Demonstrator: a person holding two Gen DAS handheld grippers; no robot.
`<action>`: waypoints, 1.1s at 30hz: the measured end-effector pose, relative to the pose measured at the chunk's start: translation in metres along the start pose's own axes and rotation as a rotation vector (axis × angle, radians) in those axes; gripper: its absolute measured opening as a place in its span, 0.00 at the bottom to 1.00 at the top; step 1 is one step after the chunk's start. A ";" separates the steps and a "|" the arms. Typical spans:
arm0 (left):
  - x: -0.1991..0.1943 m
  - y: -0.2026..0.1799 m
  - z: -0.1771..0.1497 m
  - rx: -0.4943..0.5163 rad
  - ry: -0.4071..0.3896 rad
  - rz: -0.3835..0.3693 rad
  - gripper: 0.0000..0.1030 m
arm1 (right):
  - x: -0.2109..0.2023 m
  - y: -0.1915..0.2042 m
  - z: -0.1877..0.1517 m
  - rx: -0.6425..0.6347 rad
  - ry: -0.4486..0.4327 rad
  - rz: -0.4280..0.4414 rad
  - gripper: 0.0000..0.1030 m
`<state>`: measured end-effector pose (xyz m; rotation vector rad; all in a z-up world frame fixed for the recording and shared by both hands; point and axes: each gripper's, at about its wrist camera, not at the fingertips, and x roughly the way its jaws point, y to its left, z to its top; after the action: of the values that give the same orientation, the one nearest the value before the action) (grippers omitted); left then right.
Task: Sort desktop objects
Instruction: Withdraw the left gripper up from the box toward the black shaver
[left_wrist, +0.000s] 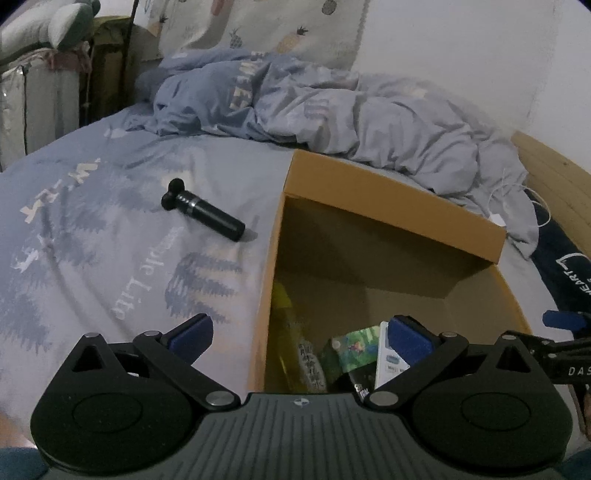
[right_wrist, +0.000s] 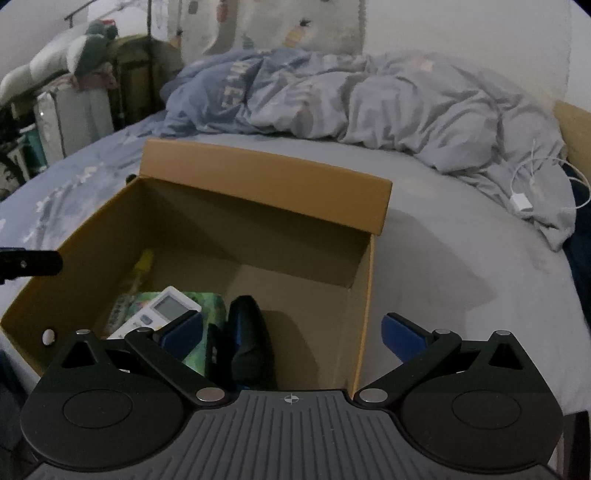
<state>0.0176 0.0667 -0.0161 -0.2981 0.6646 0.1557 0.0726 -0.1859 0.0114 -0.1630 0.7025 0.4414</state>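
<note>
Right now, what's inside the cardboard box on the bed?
In the box: a white remote lying on a green printed packet, a yellow bottle, and a black and blue item. The gripper bodies hide the box's near end.

You're in a home bedroom: a bed (left_wrist: 110, 229) with a rumpled blue duvet (left_wrist: 332, 110), probably a pineapple-print pillow (left_wrist: 258, 29) behind.

Dim bedroom, rumpled duvet (left_wrist: 332, 110), white wall (left_wrist: 461, 44)
</note>
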 end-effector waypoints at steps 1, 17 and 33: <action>0.000 0.002 0.001 -0.007 -0.001 -0.001 1.00 | 0.001 -0.001 0.000 0.001 -0.001 -0.003 1.00; 0.003 0.007 0.006 -0.048 -0.011 0.003 1.00 | -0.002 -0.003 0.001 0.009 -0.018 0.024 1.00; 0.006 0.036 0.059 -0.211 -0.080 0.129 1.00 | -0.015 -0.018 0.010 0.066 -0.055 0.056 1.00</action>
<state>0.0484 0.1198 0.0160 -0.4497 0.5891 0.3611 0.0760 -0.2039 0.0288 -0.0692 0.6675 0.4740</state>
